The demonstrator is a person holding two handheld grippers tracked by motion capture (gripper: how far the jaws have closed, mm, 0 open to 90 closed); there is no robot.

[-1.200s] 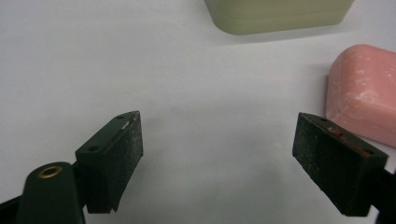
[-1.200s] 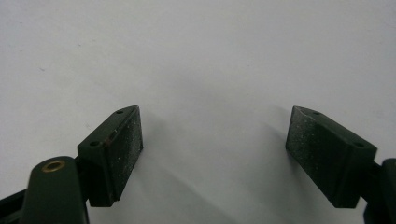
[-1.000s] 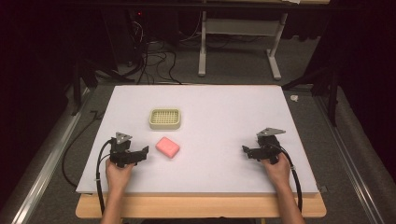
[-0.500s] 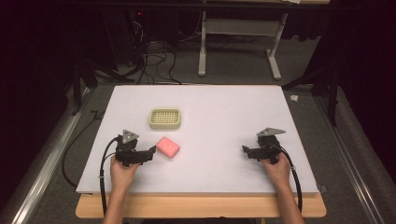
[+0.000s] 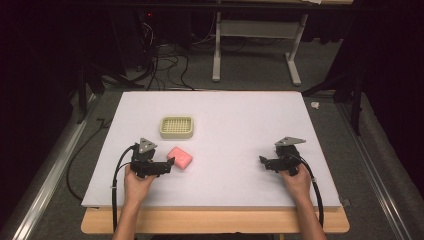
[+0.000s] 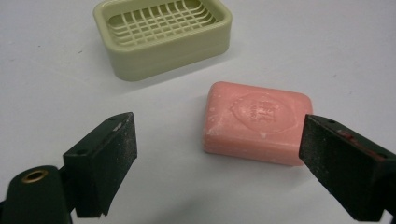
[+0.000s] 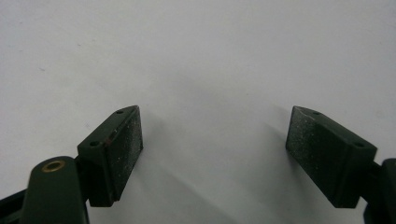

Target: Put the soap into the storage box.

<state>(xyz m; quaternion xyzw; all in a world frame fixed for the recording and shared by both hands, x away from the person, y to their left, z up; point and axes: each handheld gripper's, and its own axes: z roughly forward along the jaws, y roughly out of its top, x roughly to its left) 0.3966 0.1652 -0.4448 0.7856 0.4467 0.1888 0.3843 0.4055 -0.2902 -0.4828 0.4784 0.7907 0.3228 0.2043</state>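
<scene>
A white board (image 5: 235,125) is laid over a wooden table (image 5: 215,221), and most of the high view is taken up by it. Beyond its far edge, a grey floor (image 5: 250,75) is seen with tangled cables (image 5: 160,65) and the legs of a metal stand (image 5: 255,45). On the left half of the board, toward the middle, a pale green soap dish (image 5: 177,126) with a grid top is set; in the left gripper view the soap dish (image 6: 163,35) is seen at the far side, upright and empty. Just near and right of it, apart from it, a pink bar of soap (image 5: 179,158) is laid flat on the board. The left gripper (image 5: 167,165) is held in a hand at the near left, with its jaws spread wide and nothing between them; in the left gripper view the soap (image 6: 254,122) is found just ahead of the left gripper (image 6: 215,163), closer to the right jaw, which comes very near the bar's right end, though contact cannot be told. The right gripper (image 5: 264,162) is held in the other hand at the near right, well apart from the soap; in its own view the right gripper (image 7: 215,158) is shown with jaws wide apart over bare white board (image 7: 210,56).
</scene>
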